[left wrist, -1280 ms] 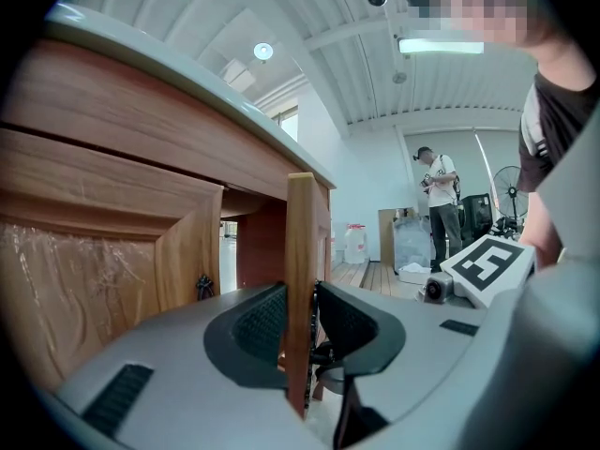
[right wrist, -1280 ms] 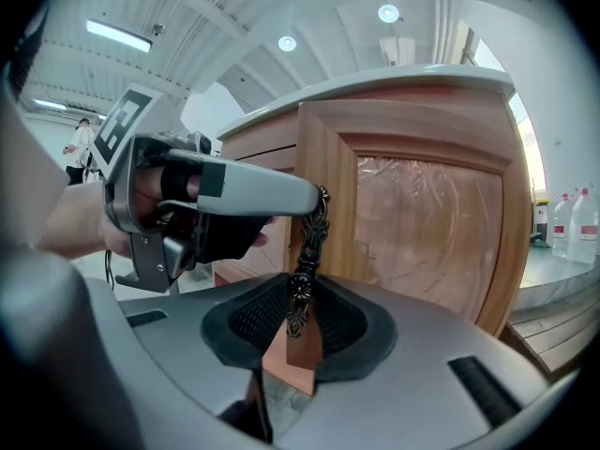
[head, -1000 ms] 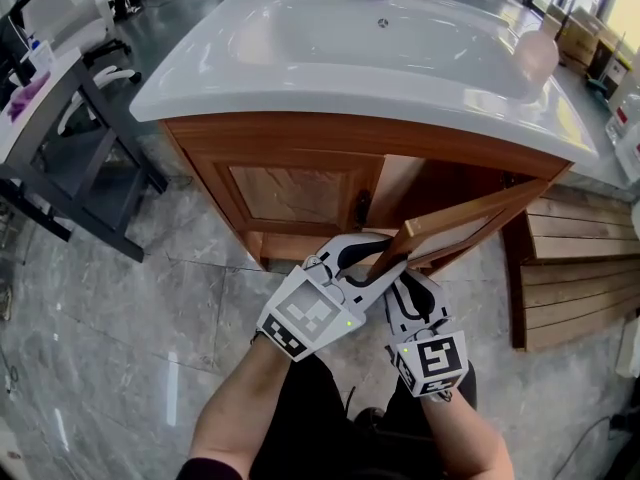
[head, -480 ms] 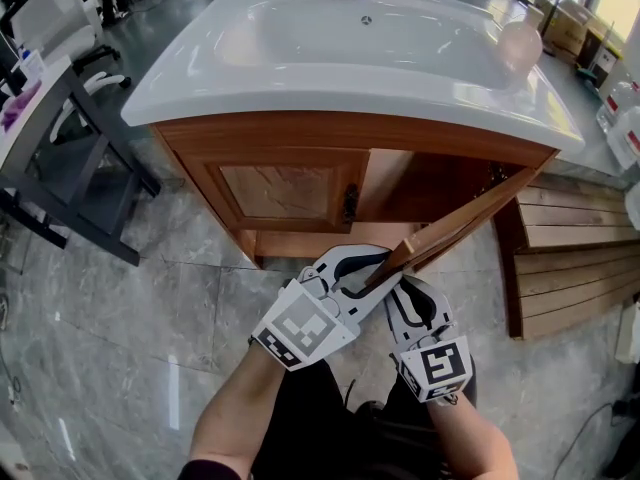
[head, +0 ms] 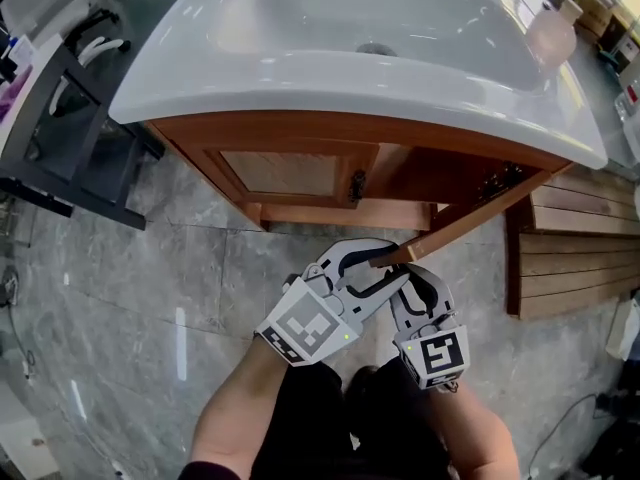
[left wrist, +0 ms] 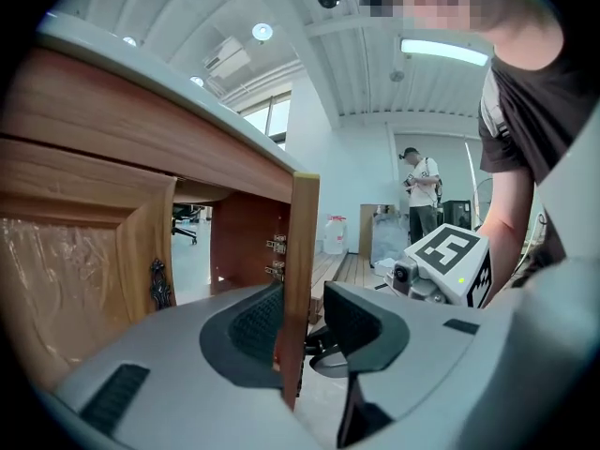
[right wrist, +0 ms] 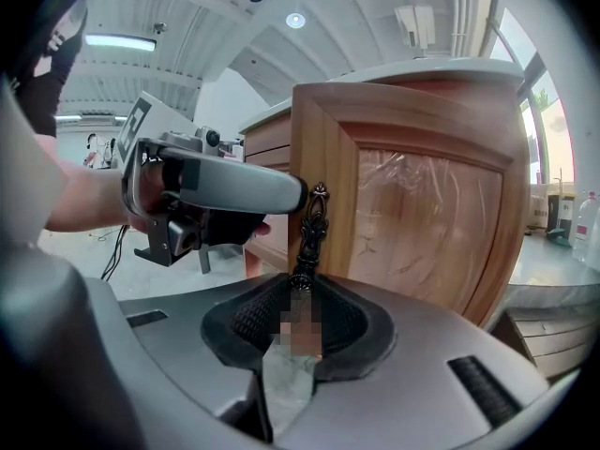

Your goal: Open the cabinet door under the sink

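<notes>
Cabinet door [head: 470, 220], right leaf under the sink [head: 300, 78], swung open, free edge toward 8 o'clock in the head view; left gripper [left wrist: 302, 319] jaws just opening wider, loosely astride that edge; right gripper [right wrist: 298, 298] jaws closed on the dark handle [right wrist: 310, 223], its lower end blurred out.

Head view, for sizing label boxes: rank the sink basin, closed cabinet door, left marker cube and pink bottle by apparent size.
1. sink basin
2. closed cabinet door
3. left marker cube, near the camera, nearly matching the door
4. pink bottle
</notes>
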Motion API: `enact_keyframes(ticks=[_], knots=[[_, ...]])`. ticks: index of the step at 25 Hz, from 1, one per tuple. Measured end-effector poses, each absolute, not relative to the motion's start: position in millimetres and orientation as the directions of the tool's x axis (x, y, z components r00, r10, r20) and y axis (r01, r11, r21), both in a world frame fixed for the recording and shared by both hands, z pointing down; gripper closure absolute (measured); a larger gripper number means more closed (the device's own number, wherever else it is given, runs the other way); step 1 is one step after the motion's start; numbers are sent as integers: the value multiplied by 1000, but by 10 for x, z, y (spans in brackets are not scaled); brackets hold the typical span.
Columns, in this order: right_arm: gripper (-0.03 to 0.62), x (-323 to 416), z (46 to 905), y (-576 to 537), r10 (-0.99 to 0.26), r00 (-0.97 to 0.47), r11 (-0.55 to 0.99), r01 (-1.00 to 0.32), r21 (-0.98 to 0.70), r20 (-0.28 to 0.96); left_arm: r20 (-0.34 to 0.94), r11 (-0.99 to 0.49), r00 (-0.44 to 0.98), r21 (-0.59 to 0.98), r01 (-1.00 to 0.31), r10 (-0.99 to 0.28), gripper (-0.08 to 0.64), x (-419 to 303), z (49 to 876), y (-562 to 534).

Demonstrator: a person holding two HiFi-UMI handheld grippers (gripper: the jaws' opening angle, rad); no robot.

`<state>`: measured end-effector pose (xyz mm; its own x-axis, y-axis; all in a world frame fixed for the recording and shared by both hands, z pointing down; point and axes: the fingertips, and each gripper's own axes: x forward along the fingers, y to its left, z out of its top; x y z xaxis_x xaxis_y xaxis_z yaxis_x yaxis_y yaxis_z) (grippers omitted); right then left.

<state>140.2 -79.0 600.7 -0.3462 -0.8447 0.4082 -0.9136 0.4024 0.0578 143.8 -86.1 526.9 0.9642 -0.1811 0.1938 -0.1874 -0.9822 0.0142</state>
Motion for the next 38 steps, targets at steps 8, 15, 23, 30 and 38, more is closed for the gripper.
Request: enact_keyframes(ticks=[8, 15, 23, 30, 38], knots=[[499, 1487, 6013, -587, -819, -370, 429, -902, 41, 439, 291, -970, 934, 65, -234, -206, 463, 1496, 5288, -654], [497, 1612, 5974, -394, -766, -376, 457, -889, 30, 521, 355, -958, 912, 115, -261, -206, 463, 1617, 5238, -460], [497, 1713, 5956, -190, -731, -421, 507, -862, 13, 537, 369, -944, 892, 94, -316, -262, 464, 1719, 5275, -258], [495, 1929, 5965, 71, -698, -426, 529, -849, 13, 576, 398, -935, 874, 92, -341, -280, 462, 1917, 5297, 32], [491, 2276, 6021, 385, -724, -384, 495, -868, 45, 573, 416, -947, 878, 107, -304, -235, 446, 2215, 5305, 377]])
